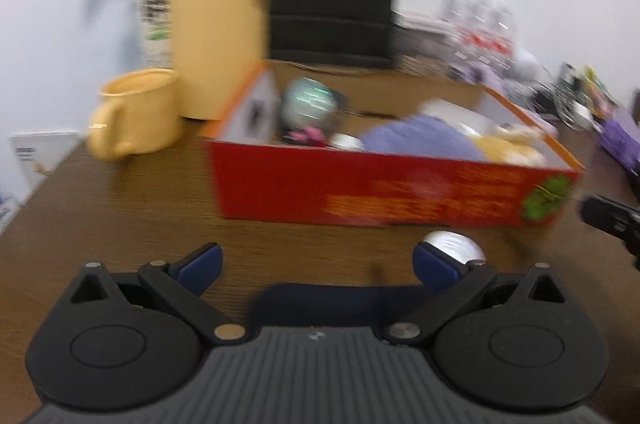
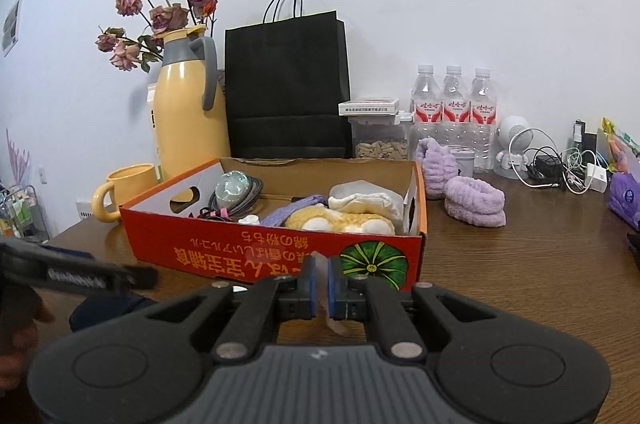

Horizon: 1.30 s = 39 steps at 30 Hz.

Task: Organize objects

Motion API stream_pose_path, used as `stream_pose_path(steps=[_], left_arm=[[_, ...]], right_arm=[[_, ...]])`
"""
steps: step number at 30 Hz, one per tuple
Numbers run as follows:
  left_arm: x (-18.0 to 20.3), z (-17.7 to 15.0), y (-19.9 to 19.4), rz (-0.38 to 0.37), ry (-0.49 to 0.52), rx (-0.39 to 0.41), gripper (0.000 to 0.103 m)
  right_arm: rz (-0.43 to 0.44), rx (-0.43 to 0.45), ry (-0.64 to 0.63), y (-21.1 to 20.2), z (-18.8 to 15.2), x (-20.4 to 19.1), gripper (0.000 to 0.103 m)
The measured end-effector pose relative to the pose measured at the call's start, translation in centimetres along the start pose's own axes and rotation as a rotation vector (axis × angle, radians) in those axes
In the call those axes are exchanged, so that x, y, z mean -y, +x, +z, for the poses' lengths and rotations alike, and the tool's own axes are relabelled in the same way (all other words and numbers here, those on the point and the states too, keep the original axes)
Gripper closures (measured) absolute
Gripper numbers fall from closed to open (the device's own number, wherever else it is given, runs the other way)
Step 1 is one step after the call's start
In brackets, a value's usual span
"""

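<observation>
The red box (image 2: 276, 256) on the worktop (image 2: 520, 304) is my landmark here, and it looks already well stocked: inside it sit a clear globe-like thing (image 2: 232, 190) at the back left, some cords beside it, a lilac cloth (image 2: 296, 212), a yellow plush toy (image 2: 340, 222) against the front wall and a pale bundle (image 2: 366, 200) toward the right end. So a good part of the tidying seems done.

Still outside the box are two lilac fluffy bands (image 2: 472, 202) just off its right end, a tangle of chargers and cables (image 2: 560, 172) further right, and a small white roll (image 1: 454, 246) lying just in front of the box's long front wall.

The right hand-held gripper (image 2: 320, 288) hovers in front of the box with its blue pads closed on a thin, clear slip of film (image 2: 332, 322). The slip stands nearly upright between the pads, its long axis running top to bottom, one end poking above them toward the box and the other hanging below. What it is exactly, I cannot tell.

The left hand-held gripper (image 1: 318, 264) is wide open and empty, aimed at the box's front, with the white roll just beyond its right pad. I would guess the slip or the roll goes in next.
</observation>
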<state>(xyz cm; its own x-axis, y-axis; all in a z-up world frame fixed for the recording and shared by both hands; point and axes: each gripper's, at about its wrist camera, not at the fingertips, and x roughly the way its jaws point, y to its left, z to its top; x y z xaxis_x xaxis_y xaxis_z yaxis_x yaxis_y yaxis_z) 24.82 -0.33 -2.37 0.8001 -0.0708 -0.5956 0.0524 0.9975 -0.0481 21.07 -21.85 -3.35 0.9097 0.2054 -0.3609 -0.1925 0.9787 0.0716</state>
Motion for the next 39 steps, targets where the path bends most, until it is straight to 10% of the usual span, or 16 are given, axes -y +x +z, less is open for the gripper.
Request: stream_pose_path(steps=[20, 23, 25, 39], left_arm=[[6.6, 0.3, 4.3, -0.008, 0.089, -0.101, 0.002], [7.0, 0.0, 4.5, -0.026, 0.113, -0.11, 0.026], [7.2, -0.1, 4.1, -0.041, 0.124, -0.089, 0.061], [6.6, 0.6, -0.6, -0.053, 0.081, 0.078, 0.062]], right_arm=[[-0.014, -0.006, 0.018, -0.2, 0.0, 1.5, 0.098], [-0.017, -0.011, 0.016, -0.1, -0.1, 1.4, 0.098], [-0.018, -0.017, 0.012, 0.0, -0.2, 1.3, 0.098], [-0.012, -0.012, 0.0, 0.1, -0.2, 1.2, 0.098]])
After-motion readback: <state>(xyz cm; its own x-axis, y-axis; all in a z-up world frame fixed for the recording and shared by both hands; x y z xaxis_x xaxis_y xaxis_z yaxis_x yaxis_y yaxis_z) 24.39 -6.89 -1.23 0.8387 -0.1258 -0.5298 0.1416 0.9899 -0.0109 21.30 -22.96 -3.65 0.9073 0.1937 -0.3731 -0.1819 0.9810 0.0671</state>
